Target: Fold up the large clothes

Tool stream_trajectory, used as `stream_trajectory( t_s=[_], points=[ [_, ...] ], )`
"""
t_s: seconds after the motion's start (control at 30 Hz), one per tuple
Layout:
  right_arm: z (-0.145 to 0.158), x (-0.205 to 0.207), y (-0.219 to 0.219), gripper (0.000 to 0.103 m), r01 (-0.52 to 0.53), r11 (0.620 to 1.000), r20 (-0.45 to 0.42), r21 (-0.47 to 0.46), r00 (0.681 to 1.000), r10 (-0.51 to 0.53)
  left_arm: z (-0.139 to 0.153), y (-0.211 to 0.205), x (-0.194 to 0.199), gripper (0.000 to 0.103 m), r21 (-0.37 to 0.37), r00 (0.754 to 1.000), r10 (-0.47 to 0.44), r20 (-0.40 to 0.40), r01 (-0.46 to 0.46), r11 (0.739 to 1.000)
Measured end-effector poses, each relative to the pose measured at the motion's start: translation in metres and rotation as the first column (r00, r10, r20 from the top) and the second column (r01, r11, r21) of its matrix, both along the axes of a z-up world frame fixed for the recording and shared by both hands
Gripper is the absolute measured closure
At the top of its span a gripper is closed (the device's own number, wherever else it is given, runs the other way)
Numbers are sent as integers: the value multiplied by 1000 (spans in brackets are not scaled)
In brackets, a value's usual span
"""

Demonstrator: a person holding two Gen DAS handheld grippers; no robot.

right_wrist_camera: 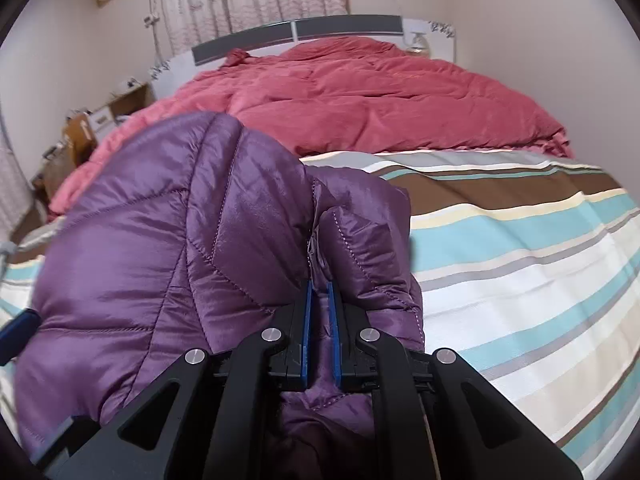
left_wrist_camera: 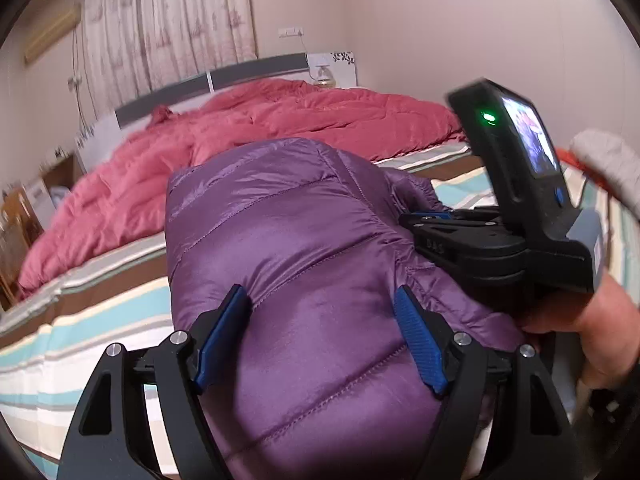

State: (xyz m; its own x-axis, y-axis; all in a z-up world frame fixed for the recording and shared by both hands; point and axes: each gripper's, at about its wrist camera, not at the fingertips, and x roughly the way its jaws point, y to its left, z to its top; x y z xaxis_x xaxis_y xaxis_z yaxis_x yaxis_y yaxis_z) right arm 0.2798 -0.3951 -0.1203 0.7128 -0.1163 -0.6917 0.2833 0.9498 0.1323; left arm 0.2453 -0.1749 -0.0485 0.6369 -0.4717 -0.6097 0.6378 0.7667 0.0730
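A quilted purple puffer jacket of shiny fabric (left_wrist_camera: pixel 304 240) is bunched over the foot of the bed, on the striped sheet of teal, white and brown bands (right_wrist_camera: pixel 520 264), with a rumpled pink-red duvet (right_wrist_camera: pixel 380 96) heaped behind it toward the headboard.

The right gripper (right_wrist_camera: pixel 319 312) has its fingers pressed nearly together on a fold of the jacket near the zip seam, pinching it. The left gripper (left_wrist_camera: pixel 322 312) has its blue-padded fingers spread wide either side of a puffy bulge of the jacket; they seem to rest against the fabric, not squeeze it, so it is probably not held on that side.

The step in hand looks like carrying one edge across to make a fold. To do it well, the left fingers should close on a firm seam instead of the slippery padded middle, level with the right grip, so the edge stays taut and straight. Then lay both corners down together and press the trapped air out, or the fold will spring open.
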Motion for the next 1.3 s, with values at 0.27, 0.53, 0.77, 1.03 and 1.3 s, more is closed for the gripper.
stream_trajectory(
  t_s=[0.27, 0.53, 0.77, 1.03, 1.3],
  points=[
    [71, -35, -10, 95, -5, 995, 99, 96, 995, -5, 27, 27, 40, 23, -74, 985, 163, -57, -167, 983],
    [66, 12, 29, 56, -29, 999, 5, -19, 1000, 30, 22, -11, 77, 14, 11, 978, 199, -66, -198, 980],
    [14, 34, -15, 67, 65, 997, -62, 39, 996, -62, -4, -27, 100, 7, 27, 968, 203, -146, -201, 979],
    [-14, 41, -16, 67, 74, 997, -39, 15, 997, -74, -28, -36, 113, 6, 32, 966, 203, -160, -201, 979],
    [-13, 40, -10, 67, 77, 997, -29, -23, 997, -77, -29, -36, 103, 6, 51, 972, 208, -113, -203, 978]
  ],
)
